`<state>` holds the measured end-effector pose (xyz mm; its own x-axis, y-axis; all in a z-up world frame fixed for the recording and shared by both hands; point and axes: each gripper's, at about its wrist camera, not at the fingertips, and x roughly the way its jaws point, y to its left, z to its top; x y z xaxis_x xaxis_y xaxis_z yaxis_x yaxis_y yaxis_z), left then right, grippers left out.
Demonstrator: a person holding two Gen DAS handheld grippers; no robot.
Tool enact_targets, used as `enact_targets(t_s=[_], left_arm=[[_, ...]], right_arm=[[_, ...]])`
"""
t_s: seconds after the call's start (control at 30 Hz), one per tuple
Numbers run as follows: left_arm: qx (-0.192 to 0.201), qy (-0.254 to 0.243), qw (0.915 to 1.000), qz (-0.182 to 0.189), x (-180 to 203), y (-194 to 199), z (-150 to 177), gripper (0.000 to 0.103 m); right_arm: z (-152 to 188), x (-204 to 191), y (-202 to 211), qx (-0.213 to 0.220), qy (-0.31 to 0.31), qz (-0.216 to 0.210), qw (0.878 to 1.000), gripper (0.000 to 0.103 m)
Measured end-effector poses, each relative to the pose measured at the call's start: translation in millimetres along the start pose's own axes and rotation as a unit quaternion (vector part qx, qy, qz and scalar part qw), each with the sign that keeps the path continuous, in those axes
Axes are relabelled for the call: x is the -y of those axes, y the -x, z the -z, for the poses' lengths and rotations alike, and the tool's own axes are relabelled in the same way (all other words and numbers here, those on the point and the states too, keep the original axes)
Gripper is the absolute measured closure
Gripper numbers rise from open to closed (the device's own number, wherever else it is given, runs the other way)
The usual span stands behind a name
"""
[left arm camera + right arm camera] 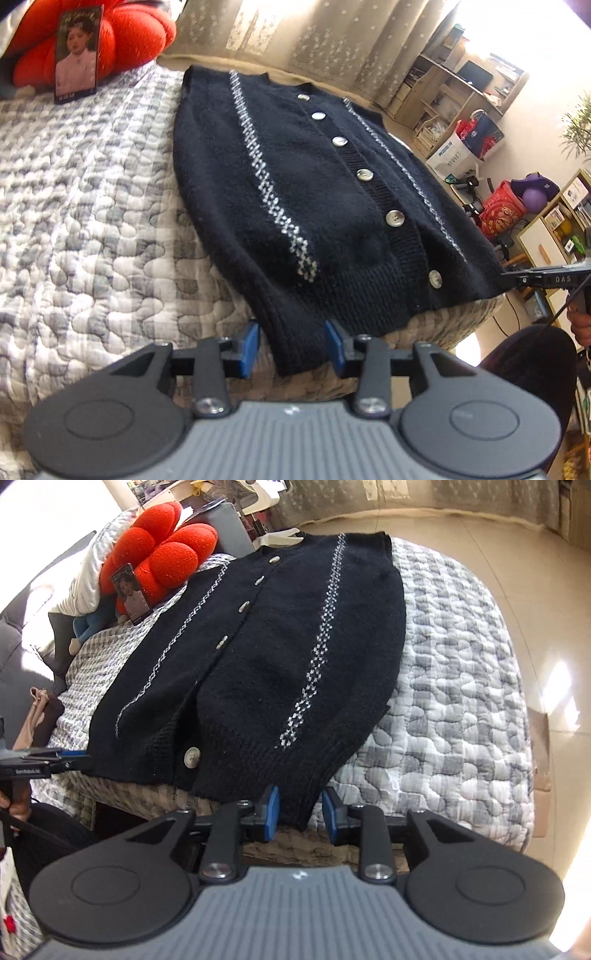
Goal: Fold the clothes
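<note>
We're looking at a dark navy cardigan (314, 192) spread flat, buttons up, across the middle of the frame on a grey-and-white quilted bed (81, 206). Our left hand-held gripper (291, 347) sits at the bottom centre of its own view, blue pads (248, 349) spread apart with the ribbed hem corner lying between them, nothing pinched. In the right wrist view, our right hand-held gripper (300, 812) mirrors that at bottom centre: released, with the opposite hem corner of the cardigan (258, 657) between its blue pads (271, 812). Each tool also pokes in at the edge of the other's view, level with the hem. At upper left, a red cushion (122, 33) props up a photo card (75, 55) near the garment's collar end.
</note>
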<state>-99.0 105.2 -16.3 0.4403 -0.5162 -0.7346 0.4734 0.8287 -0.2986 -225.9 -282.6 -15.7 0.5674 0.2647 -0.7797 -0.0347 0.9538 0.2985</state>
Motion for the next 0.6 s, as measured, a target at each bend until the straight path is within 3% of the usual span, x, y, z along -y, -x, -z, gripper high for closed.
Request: enact_targets(t_s=[0.13, 0.27, 0.37, 0.6], left_arm=[[0.042, -0.071, 0.9965, -0.007, 23, 11, 3, 0.055], [0.051, -0.151, 0.987, 0.02, 50, 0, 4, 0.054], [0.053, -0.205, 0.9767, 0.038, 71, -16, 4, 0.054], [0.038, -0.331, 0.942, 0.044, 113, -38, 10, 0.053]], right_arm=[[11, -20, 9, 0.039, 0.063, 0.002, 0.997, 0.069], [17, -47, 5, 0.071, 0.131, -0.026, 0.988, 0.069], [20, -67, -2, 0.08, 0.184, -0.046, 0.979, 0.069], [20, -103, -28, 0.05, 0.264, -0.073, 0.96, 0.069]])
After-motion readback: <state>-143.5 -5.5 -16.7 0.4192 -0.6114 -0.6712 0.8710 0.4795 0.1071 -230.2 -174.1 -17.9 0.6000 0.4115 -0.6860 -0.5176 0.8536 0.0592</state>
